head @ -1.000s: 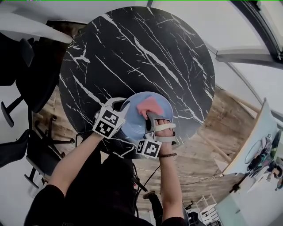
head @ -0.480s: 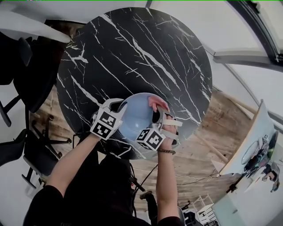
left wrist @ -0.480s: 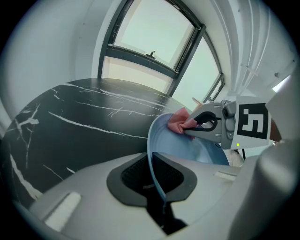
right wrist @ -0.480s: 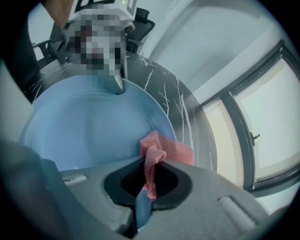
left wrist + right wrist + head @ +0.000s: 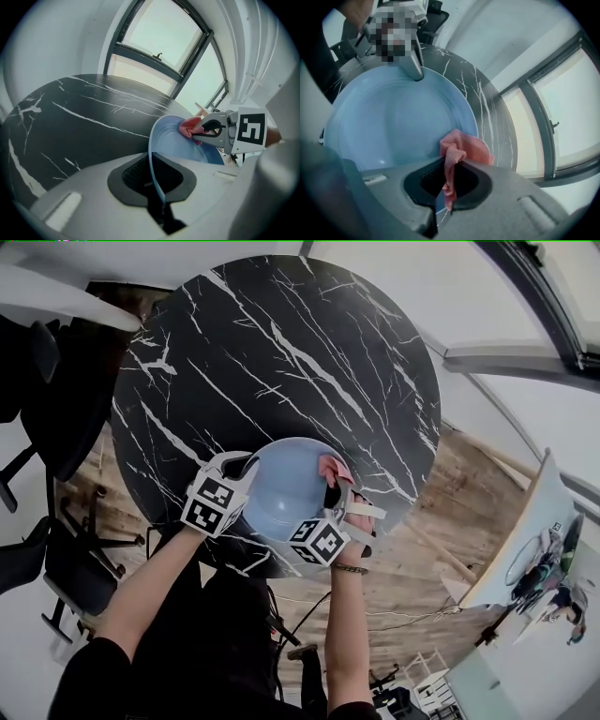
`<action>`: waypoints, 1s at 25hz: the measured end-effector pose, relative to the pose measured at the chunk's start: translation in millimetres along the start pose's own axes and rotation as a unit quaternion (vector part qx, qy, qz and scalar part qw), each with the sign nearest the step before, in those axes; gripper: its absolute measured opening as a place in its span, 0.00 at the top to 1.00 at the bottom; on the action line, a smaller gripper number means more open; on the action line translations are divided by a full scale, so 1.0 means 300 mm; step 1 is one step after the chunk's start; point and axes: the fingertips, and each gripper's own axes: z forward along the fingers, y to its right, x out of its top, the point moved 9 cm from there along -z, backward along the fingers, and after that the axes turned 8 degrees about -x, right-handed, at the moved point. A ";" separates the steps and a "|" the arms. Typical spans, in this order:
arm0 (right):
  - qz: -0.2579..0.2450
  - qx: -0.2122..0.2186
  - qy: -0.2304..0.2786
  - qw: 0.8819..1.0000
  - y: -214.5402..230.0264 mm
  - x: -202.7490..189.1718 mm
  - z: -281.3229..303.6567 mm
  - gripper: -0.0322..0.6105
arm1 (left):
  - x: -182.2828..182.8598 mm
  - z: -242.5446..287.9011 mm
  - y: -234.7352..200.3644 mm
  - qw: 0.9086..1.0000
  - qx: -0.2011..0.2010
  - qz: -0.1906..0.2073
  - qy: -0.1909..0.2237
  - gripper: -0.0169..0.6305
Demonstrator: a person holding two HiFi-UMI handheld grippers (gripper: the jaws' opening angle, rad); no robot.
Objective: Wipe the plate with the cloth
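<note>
A light blue plate (image 5: 281, 486) is held tilted over the near edge of the black marble table (image 5: 281, 343). My left gripper (image 5: 242, 468) grips the plate's left rim (image 5: 152, 154); its jaws are closing, with the rim standing between the pads (image 5: 140, 173). My right gripper (image 5: 330, 491) is shut on a pink cloth (image 5: 333, 468) and presses it against the plate's right edge. In the right gripper view the cloth (image 5: 461, 147) bunches out of the jaws onto the plate (image 5: 393, 122), and the left gripper (image 5: 415, 70) clamps the far rim.
Dark office chairs (image 5: 37, 381) stand to the table's left. Wooden floor (image 5: 450, 521) shows below and to the right, with a white board (image 5: 525, 540) further right. A large window (image 5: 164, 42) lies beyond the table.
My right gripper has slid the cloth from the plate's upper middle to its right edge and rolled its wrist. The left gripper has kept its hold in place.
</note>
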 end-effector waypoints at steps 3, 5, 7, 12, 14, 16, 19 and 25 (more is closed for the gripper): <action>0.005 0.004 -0.007 1.000 -0.020 -0.029 -0.012 0.93 | 0.002 -0.001 -0.005 1.000 -0.003 -0.012 0.003 0.94; 0.008 0.007 -0.012 1.000 -0.032 -0.044 -0.025 0.93 | 0.002 -0.002 -0.006 1.000 -0.003 -0.016 0.004 0.94; 0.011 0.012 -0.017 1.000 -0.045 -0.056 -0.037 0.93 | 0.002 -0.002 -0.007 1.000 -0.003 -0.020 0.006 0.94; 0.015 0.033 -0.029 0.999 -0.083 -0.078 -0.070 0.93 | -0.001 -0.002 -0.007 0.999 -0.001 -0.031 0.011 0.94; 0.013 0.045 -0.029 0.998 -0.098 -0.083 -0.083 0.93 | 0.001 -0.001 -0.012 0.999 -0.002 -0.041 0.016 0.94; 0.008 0.057 -0.031 0.998 -0.114 -0.084 -0.099 0.93 | 0.004 -0.002 -0.014 0.999 0.001 -0.045 0.019 0.94; -0.003 0.068 -0.035 0.997 -0.143 -0.084 -0.121 0.93 | 0.008 -0.001 -0.014 0.999 0.003 -0.042 0.019 0.94; 0.013 0.090 -0.044 0.995 -0.170 -0.073 -0.166 0.93 | 0.006 -0.006 -0.015 0.998 -0.002 -0.059 0.015 0.94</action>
